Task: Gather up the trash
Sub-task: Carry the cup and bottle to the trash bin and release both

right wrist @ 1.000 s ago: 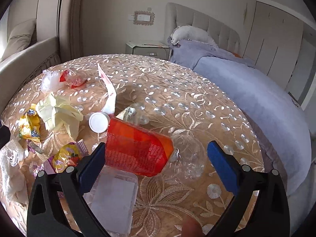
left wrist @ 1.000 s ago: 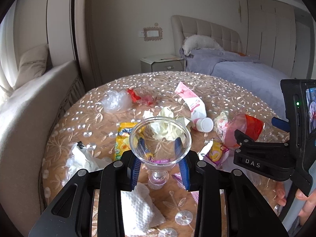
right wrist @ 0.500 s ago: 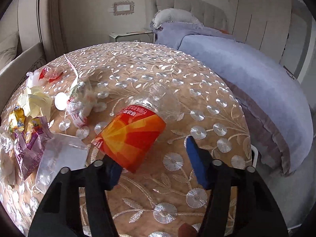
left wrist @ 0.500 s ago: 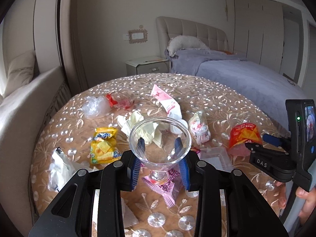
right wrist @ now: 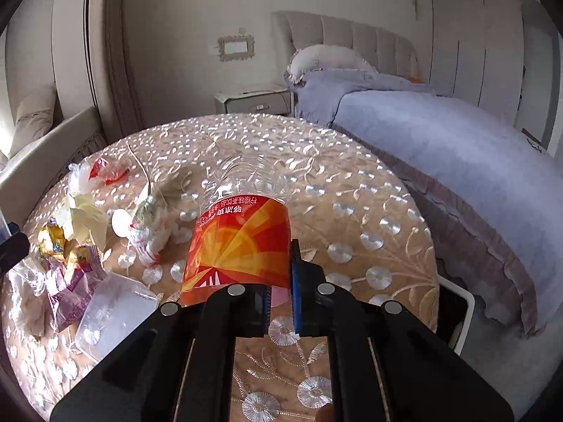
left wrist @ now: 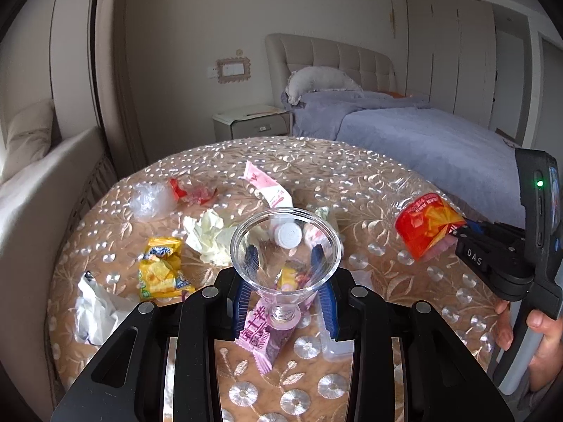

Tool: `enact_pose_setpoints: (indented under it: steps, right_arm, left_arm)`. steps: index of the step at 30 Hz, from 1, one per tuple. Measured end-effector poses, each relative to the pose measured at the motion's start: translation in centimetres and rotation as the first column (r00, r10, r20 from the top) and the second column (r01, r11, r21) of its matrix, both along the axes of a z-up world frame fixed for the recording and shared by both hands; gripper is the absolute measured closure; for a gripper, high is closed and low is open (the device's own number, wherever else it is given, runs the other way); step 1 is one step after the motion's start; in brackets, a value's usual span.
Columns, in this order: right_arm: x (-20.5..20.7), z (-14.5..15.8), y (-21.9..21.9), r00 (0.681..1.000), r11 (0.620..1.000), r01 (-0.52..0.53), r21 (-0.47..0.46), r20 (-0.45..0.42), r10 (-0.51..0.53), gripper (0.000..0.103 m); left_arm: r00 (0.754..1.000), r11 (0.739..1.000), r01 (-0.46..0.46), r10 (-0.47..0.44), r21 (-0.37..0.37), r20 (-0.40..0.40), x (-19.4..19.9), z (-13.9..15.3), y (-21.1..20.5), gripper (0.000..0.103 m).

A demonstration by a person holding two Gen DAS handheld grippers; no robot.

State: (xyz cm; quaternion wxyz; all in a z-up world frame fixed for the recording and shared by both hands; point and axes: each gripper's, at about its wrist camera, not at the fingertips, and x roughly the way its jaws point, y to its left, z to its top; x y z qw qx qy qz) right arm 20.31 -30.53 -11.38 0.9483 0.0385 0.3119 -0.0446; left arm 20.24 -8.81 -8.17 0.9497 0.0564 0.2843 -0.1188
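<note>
Since a second ago the right gripper has swung off the clear box and gone from fully spread to nearly pressed together; its jaws are closing now on the lower edge of the plastic bottle, whose red and orange label is pinched between the blue pads. The bottle has come up off the round table and hangs over the table's near right part, its clear crushed end pointing away toward the bed.

The left gripper has barely changed: narrowly spread, it clamps the lower bowl of the glass cup, which stands upright above the table's near edge (stem just over a pink wrapper).

To do this pickup well, I would judge the bite too shallow: only thin, crumpled label and wall sit between the pads, so the bottle could pivot or slide out. Squeeze fully before carrying, and keep the bottle low over the table until it holds steady. What looks like a white bin shows past the table's right edge, a likely drop spot.

Both grippers tilt downward toward the table; a hand grips the right handle, beside the table's right rim.
</note>
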Motion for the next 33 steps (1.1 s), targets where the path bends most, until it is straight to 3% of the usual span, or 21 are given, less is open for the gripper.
enact_pose_setpoints:
  steps: [6,13,24,33]
  right_arm:
    - [-2.7,3.2,-3.2,0.992,0.999,0.051,-0.013,0.119,-0.049,0.093]
    - [-5.7,4.4,-8.6,0.973,0.983,0.168,-0.069,0.172,-0.154,0.093]
    - [-9.3,2.1,-18.2,0.933,0.932,0.345,-0.114,0.152,-0.327,0.093]
    - [-10.1,-1.3,-24.2,0.913,0.904,0.405,-0.132,0.104,-0.394,0.093]
  left_arm:
    - [0.995,0.995,0.096,-0.096,-0.022,0.012,0.6,0.8,-4.4,0.070]
    - [0.968,0.967,0.250,-0.248,-0.046,0.036,1.0,1.5,-12.6,0.069]
    - [0.892,0.889,0.451,-0.452,-0.083,0.010,0.1,-0.7,-27.1,0.069]
    - [0.869,0.871,0.485,-0.490,-0.078,-0.069,0.1,-5.3,-36.1,0.069]
